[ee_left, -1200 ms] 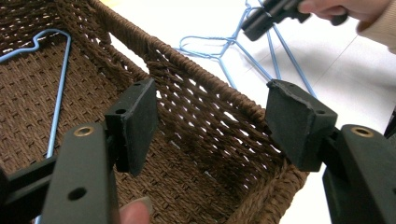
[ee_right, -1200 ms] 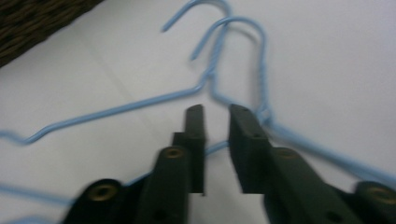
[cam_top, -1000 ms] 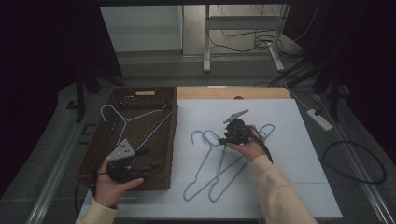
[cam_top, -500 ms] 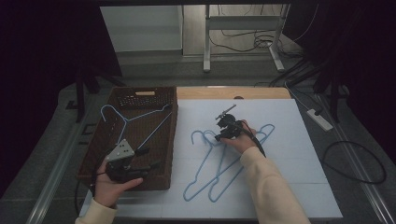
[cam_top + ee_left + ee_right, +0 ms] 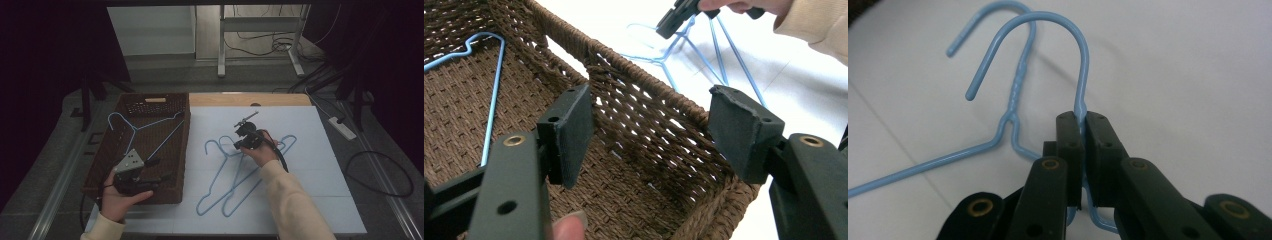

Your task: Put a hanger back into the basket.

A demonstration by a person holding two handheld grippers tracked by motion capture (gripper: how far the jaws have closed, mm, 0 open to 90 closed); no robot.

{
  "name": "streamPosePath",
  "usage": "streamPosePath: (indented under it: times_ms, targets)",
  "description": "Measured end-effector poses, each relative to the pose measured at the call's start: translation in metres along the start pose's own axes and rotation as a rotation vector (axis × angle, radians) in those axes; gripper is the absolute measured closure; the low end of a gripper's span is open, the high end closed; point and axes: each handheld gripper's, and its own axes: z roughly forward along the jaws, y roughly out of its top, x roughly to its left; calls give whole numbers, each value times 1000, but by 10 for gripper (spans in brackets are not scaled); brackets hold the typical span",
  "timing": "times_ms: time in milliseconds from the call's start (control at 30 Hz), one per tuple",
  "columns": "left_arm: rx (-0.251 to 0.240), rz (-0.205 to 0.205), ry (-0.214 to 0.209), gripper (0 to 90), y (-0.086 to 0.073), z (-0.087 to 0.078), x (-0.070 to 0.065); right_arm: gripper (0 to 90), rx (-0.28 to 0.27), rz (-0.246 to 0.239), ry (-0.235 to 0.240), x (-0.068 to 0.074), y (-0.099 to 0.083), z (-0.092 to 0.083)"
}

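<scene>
Two light-blue wire hangers (image 5: 235,180) lie overlapped on the white sheet (image 5: 310,165). My right gripper (image 5: 239,145) points down at their hook end. Its jaws have just been closing and now pinch the neck of one hanger (image 5: 1081,75) just below the hook. The other hanger (image 5: 1015,80) lies free beside it. A third blue hanger (image 5: 145,127) rests inside the brown wicker basket (image 5: 175,190). My left gripper (image 5: 159,170) hovers over the basket's near right corner, open, with nothing between its pads (image 5: 569,132).
The left gripper view looks over the basket's woven wall (image 5: 644,115) toward the right gripper (image 5: 676,17) and the hangers. A wooden strip (image 5: 250,100) borders the sheet's far edge. A power strip (image 5: 342,127) and cables lie on the floor to the right.
My right gripper has shifted slightly left and down onto the hangers' hook end, and its jaws have come together on one hanger's neck. The left hand has stayed put.
</scene>
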Motion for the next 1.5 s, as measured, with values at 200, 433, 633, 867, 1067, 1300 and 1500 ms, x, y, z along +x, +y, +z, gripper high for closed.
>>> streamPosePath:
  times_ms: [200,433,633,867,1067,1300,1500]
  targets:
    - [2,3,-1,345,1,1,-2,860,-97,14,8,4,-13,-27]
    - [11,-7,4,343,0,2,-1,861,-213,34,24,13,-37,-56]
    - [0,-17,-1,343,0,1,0,861,-248,62,27,21,-54,-68]
    - [11,-10,-10,341,2,6,-6,861,-280,86,28,26,-66,-76]
    - [15,2,-24,338,6,9,-12,861,-297,99,39,30,-73,-79]
    - [17,-2,-23,337,9,13,-16,861,-305,94,38,32,-75,-80]
    - [30,26,-51,334,19,23,-31,861,-327,107,40,33,-76,-84]
